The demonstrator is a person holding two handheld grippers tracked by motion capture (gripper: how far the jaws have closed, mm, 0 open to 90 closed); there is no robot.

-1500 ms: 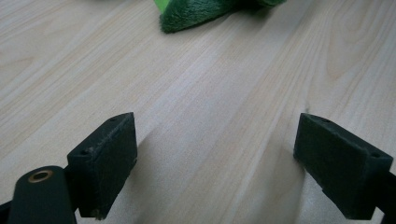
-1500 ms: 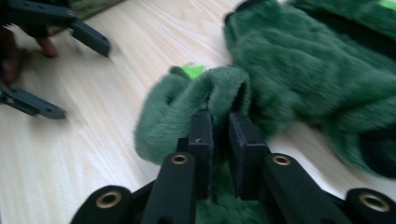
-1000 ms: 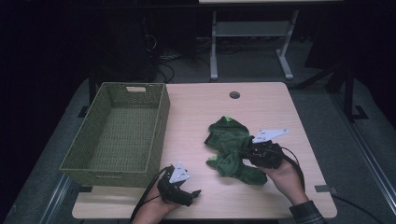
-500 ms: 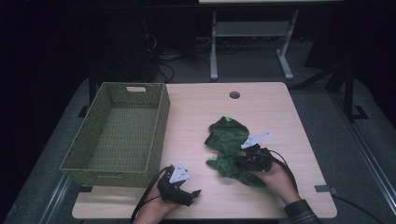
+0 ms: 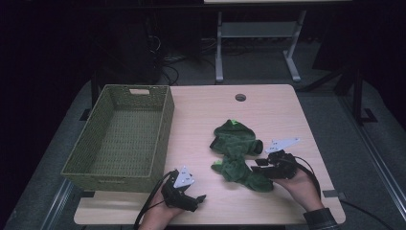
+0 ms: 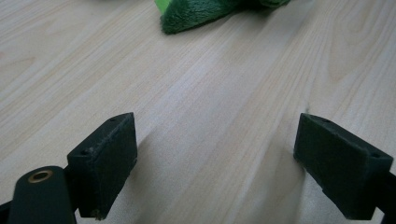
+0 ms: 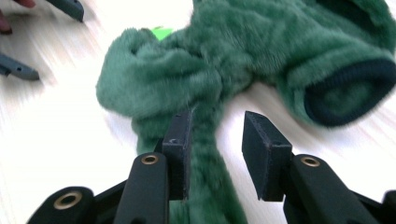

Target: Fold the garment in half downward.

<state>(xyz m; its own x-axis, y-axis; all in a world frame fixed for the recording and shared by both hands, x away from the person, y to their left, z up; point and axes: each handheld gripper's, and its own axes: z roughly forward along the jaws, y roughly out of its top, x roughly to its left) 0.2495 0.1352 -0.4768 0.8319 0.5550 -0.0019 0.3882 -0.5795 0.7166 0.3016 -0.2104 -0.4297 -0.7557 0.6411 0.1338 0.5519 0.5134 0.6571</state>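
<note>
Green fleece garment [image 7: 201, 88] lies on the table [image 5: 201, 120], one strip between the right gripper [image 7: 217, 140] fingers, which have just been opening, unpressed. Left gripper [image 6: 215, 154] gapes wide, garment well ahead.

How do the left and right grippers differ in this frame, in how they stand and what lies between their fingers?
The left gripper stands wide open over bare table, the green fleece garment well ahead of it; the right gripper has narrower fingers that have just been opening, with a strip of the garment between them, not pressed. The left gripper sits at the table's near edge beside the woven basket; the right is at the garment. Both have black fingers and are hand-held.
</note>
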